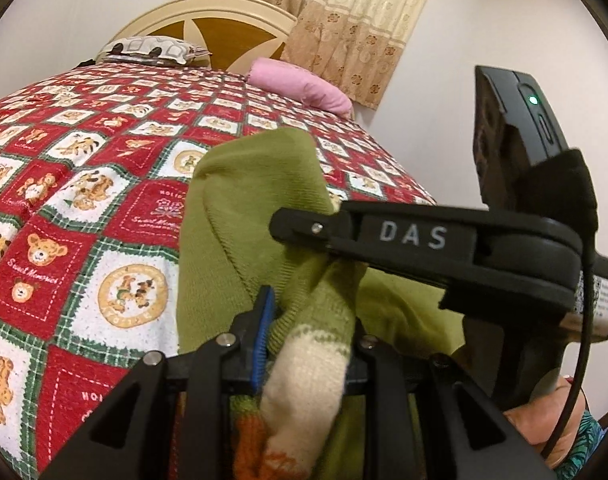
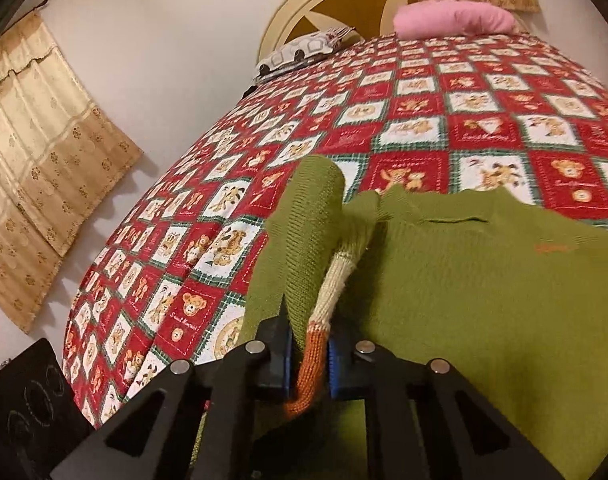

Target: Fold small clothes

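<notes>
A small green knit sweater (image 2: pixel 483 276) with cream and orange stripes lies on the bed, partly lifted. My left gripper (image 1: pixel 304 344) is shut on a bunched fold of the sweater (image 1: pixel 264 216), with green and cream knit between its blue pads. My right gripper (image 2: pixel 307 348) is shut on the sweater's striped edge, with the orange and cream band pinched between its blue pads. In the left wrist view the right gripper's black body (image 1: pixel 443 244) crosses just above the cloth at right.
The bed carries a red, white and green teddy-bear quilt (image 1: pixel 84 200). A pink pillow (image 1: pixel 300 88) and a patterned pillow (image 1: pixel 152 50) lie by the cream headboard (image 1: pixel 208 12). Beige curtains (image 2: pixel 36 168) hang on the walls. A black device (image 2: pixel 28 396) sits at lower left.
</notes>
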Motion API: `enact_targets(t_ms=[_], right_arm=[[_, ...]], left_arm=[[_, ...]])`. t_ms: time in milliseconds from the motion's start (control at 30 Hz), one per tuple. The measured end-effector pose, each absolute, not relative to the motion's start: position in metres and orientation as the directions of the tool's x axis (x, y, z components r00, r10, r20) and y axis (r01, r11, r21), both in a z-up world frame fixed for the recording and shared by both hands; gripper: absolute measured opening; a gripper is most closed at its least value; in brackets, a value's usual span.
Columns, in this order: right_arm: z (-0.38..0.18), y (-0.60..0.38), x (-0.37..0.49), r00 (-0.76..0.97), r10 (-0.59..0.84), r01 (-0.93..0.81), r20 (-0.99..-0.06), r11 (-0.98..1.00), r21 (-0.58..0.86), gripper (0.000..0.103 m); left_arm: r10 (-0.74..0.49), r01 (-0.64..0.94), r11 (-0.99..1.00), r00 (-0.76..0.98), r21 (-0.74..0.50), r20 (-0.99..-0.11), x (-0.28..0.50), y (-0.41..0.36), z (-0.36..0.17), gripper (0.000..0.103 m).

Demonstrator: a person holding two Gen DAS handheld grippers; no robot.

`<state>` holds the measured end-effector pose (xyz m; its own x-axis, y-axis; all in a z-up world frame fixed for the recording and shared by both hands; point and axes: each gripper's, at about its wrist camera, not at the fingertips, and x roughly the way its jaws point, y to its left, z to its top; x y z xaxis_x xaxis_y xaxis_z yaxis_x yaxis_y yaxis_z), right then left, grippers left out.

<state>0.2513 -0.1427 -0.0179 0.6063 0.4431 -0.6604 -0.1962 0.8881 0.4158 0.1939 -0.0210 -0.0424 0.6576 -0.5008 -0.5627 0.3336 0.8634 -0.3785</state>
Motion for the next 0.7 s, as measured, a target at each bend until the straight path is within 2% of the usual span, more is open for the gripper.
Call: enact_targets(t_ms=[133,367,700], right_arm=[[-0.007,-0.15,0.24,0.625,0.414,-0.196,-0.662,0.904,0.38,0.012],[0.016,-0.164,0.223,0.661,0.342,-0.203,-0.668,0.939,0.279,0.012],[0.032,-0.226,0.205,0.687,0.308,-0.163,-0.658,0.948,0.274,0.012]], left_arm=[[-0.513,0.346,0.857,0.651,-0.382,-0.56,0.187,-0.026,-0.034,0.025],[-0.498,0.385,0.867,0.655,-0.316,-0.568,0.173,-0.055,-0.015,0.025],[-0.52,0.458,0.849,0.632,-0.264,-0.575,0.163,-0.116,0.004,0.024]])
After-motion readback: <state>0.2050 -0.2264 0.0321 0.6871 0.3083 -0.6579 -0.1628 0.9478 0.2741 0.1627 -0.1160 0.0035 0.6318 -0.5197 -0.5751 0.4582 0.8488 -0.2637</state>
